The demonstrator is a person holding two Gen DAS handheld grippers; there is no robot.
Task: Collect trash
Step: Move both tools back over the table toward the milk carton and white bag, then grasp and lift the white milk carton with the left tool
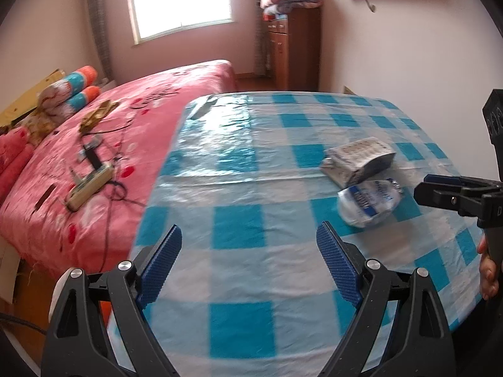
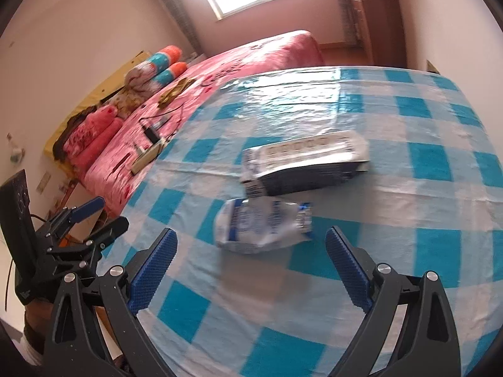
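Note:
Two pieces of trash lie on the table with the blue-and-white checked cloth (image 1: pixel 239 226). A crumpled white-and-blue plastic wrapper (image 1: pixel 369 202) lies nearest; in the right wrist view the wrapper (image 2: pixel 264 224) is just ahead of my right gripper (image 2: pixel 250 251), between its open fingers' line. Behind it lies a flattened grey-and-white carton (image 1: pixel 360 160), also in the right wrist view (image 2: pixel 305 165). My left gripper (image 1: pixel 250 246) is open and empty above the cloth, left of the trash. The right gripper shows at the right edge (image 1: pixel 440 193), close to the wrapper.
A bed with a pink cover (image 1: pixel 103 144) stands left of the table, with a power strip (image 1: pixel 91 185), cables and pillows on it. A wooden cabinet (image 1: pixel 294 47) stands at the far wall. The table's edge (image 2: pixel 151 169) borders the bed.

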